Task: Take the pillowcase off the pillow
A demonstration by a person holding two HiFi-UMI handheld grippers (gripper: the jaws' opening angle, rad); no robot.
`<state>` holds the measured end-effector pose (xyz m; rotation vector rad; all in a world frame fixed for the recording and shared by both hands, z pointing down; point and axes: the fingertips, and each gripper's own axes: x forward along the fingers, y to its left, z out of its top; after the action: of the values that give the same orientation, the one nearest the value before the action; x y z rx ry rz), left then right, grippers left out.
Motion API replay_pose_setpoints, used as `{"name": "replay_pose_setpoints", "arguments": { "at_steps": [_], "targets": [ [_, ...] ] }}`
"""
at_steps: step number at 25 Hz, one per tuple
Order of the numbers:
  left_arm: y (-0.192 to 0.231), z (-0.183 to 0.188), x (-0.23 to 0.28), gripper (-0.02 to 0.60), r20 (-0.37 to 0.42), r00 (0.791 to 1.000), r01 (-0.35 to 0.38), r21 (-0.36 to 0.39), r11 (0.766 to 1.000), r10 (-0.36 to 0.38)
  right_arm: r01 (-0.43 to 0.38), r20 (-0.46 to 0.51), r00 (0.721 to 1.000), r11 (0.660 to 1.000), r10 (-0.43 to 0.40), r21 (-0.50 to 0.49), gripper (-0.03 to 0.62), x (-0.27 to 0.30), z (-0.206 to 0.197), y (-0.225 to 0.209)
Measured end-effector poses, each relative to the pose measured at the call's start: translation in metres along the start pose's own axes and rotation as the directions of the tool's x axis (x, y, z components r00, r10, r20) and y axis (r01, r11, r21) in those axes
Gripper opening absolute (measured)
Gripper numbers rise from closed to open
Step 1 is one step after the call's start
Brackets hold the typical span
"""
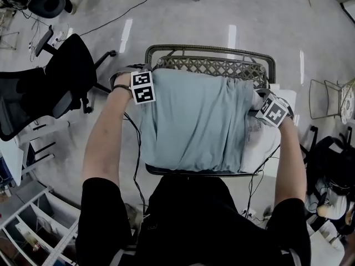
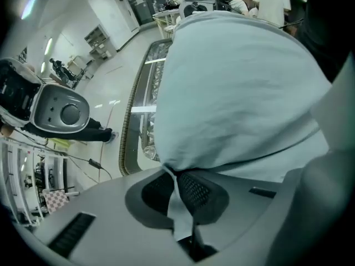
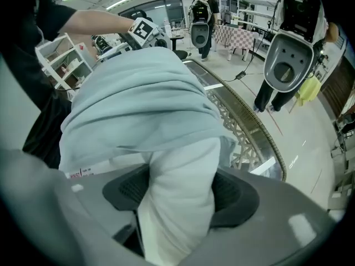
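We look steeply down on a pale, glossy floor (image 1: 233, 10), where a chair (image 1: 211, 65) with a woven back and a dark metal frame stands straight in front of us. To our left, well apart from it, sits 1 black office chair (image 1: 55, 87).

The light blue pillowcase (image 1: 194, 121) covers most of the chair's seat. It lies flat, reaching from the woven back to the front edge near our body, and its cloth gathers in folds toward our right. There the white pillow (image 1: 260, 146) sticks out of the open end, bare along the right side of the seat.

In the head view, our 2 arms reach down on either side of the bundle, and each tool's marker cube sits at a far corner near the chair back.

The left gripper (image 2: 178, 194) has its jaws drawn narrow and pinches a thin tuck of blue cloth at the pillowcase's far left corner. The fabric bulges above the pads and 1 strip of it runs down between them.

The right gripper (image 3: 178, 198) stands with its jaws fairly wide, and both pads press on a thick roll of the white pillow just below the blue hem.

A small printed label (image 3: 80, 173) shows on the white pillow just beside that hem.

A thin dark cable (image 1: 136, 154) hangs along the left edge of the seat.
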<state>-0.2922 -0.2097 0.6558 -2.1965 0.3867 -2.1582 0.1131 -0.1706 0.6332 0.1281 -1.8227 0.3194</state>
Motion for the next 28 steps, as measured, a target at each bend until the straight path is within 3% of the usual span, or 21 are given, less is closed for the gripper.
{"name": "replay_pose_setpoints", "arguments": {
  "at_steps": [2,4,7,11,13,15,20,21,22,24,28],
  "targets": [
    [0.005,-0.013,-0.002,0.012,-0.065,0.996,-0.057,0.002,0.998,0.057,0.004,-0.014,1.000,1.000,-0.004,0.014,0.337,0.003,-0.001,-0.001],
    [0.007,-0.025,-0.007,0.011,-0.129,0.986,-0.100,0.059,0.993,0.107,0.021,-0.040,0.999,0.999,-0.020,0.025,0.336,0.006,0.000,-0.002],
    [0.002,-0.037,-0.018,0.011,-0.153,0.978,-0.124,0.118,0.985,0.142,0.030,-0.048,0.998,0.999,-0.029,0.035,0.334,0.003,0.001,-0.004],
    [-0.021,-0.115,-0.033,0.008,-0.273,0.958,-0.081,0.034,0.996,0.088,0.026,-0.028,0.999,0.997,-0.024,0.078,0.291,-0.009,-0.005,-0.007],
    [-0.033,-0.130,-0.050,0.008,-0.148,0.987,-0.079,-0.125,0.989,0.060,0.031,-0.025,0.999,0.996,-0.029,0.080,0.284,-0.013,-0.010,-0.008],
    [-0.033,-0.123,-0.063,0.008,-0.067,0.993,-0.112,-0.188,0.976,0.101,0.047,-0.038,0.998,0.997,-0.045,0.067,0.284,-0.016,-0.009,-0.004],
    [-0.011,-0.071,-0.065,0.011,0.012,0.981,-0.190,-0.125,0.974,0.193,0.092,-0.083,0.992,0.995,-0.090,0.025,0.288,-0.018,-0.006,0.000],
    [-0.005,-0.060,-0.064,0.027,0.026,0.980,-0.194,-0.112,0.975,0.198,0.097,-0.082,0.992,0.995,-0.095,0.019,0.288,-0.019,-0.005,0.000],
    [0.000,-0.050,-0.061,0.086,0.034,0.979,-0.195,-0.090,0.977,0.199,0.102,-0.077,0.992,0.995,-0.100,0.011,0.288,-0.020,-0.004,0.001],
    [0.008,-0.029,-0.051,0.181,0.045,0.982,-0.180,-0.031,0.983,0.181,0.110,-0.061,0.992,0.994,-0.110,-0.004,0.290,-0.021,-0.003,0.003],
    [0.007,0.008,-0.017,0.210,0.047,0.995,-0.087,0.089,0.992,0.083,0.094,-0.022,0.995,0.995,-0.095,-0.030,0.296,-0.029,-0.003,0.008]
  ]
}}
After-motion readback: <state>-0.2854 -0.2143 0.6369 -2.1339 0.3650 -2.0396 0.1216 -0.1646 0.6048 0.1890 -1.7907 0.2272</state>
